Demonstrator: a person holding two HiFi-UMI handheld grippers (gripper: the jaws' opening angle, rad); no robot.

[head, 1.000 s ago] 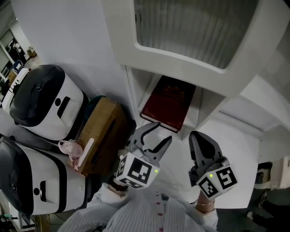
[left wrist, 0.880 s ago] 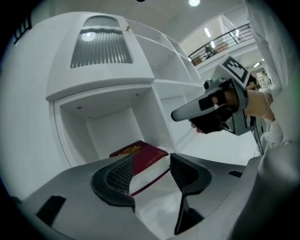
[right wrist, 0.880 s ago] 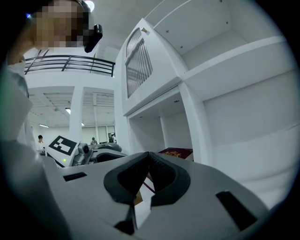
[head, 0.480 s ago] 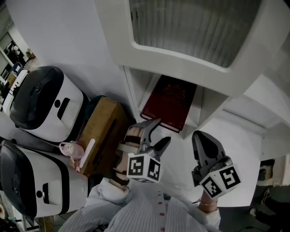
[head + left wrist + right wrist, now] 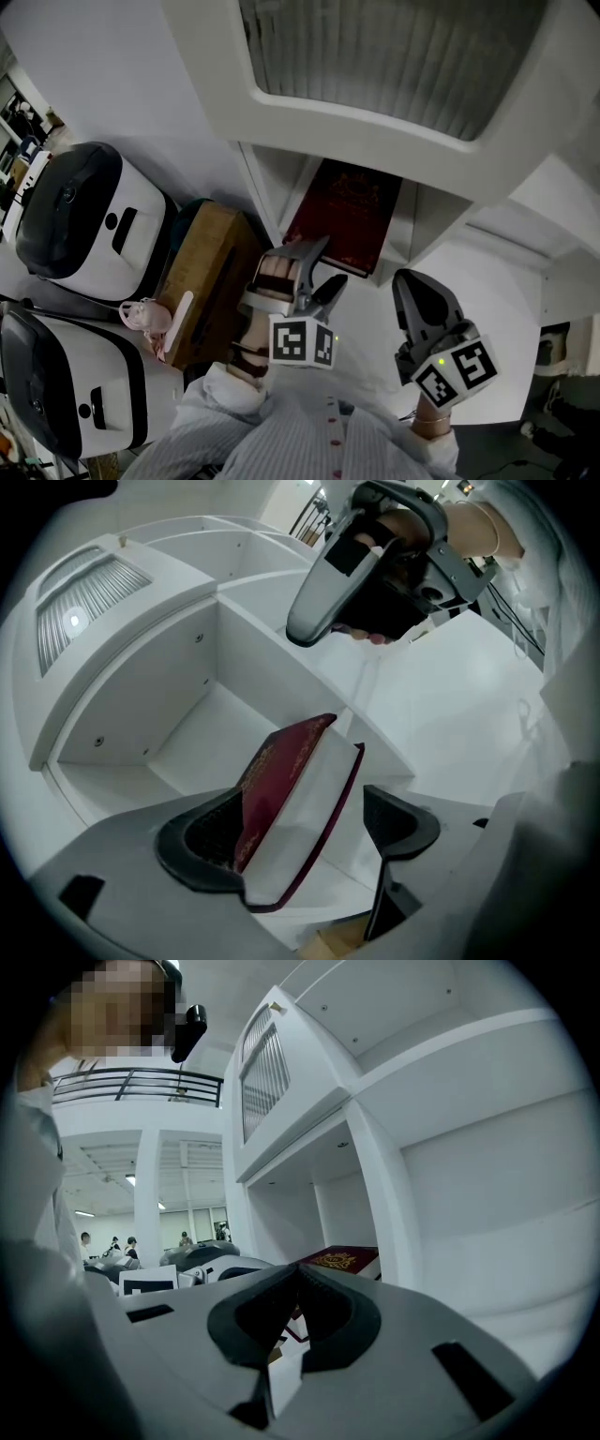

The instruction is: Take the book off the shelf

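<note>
A dark red book (image 5: pixel 345 214) with a gold emblem lies flat in an open white shelf compartment (image 5: pixel 274 180). My left gripper (image 5: pixel 328 262) is at the book's near edge. In the left gripper view the book (image 5: pixel 291 799) reaches in between the wide jaws of the left gripper (image 5: pixel 295 829). These jaws have just been opening. The left pad is close beside the red cover and the right pad stands clear of it. My right gripper (image 5: pixel 417 292) hovers to the right of the book with its jaws together. The book (image 5: pixel 342 1260) shows beyond the right gripper (image 5: pixel 298 1283).
A cabinet door with ribbed glass (image 5: pixel 375 56) overhangs the compartment. Two white-and-black appliances (image 5: pixel 84 216) (image 5: pixel 56 394) stand at the left, with a brown box (image 5: pixel 202 281) and a pink object (image 5: pixel 145 319) beside them. A white ledge (image 5: pixel 497 281) lies to the right.
The left gripper has rolled so its marker cube faces the head camera, its jaws have spread wider, and it has shifted a little toward the book. The right gripper has stayed put.
</note>
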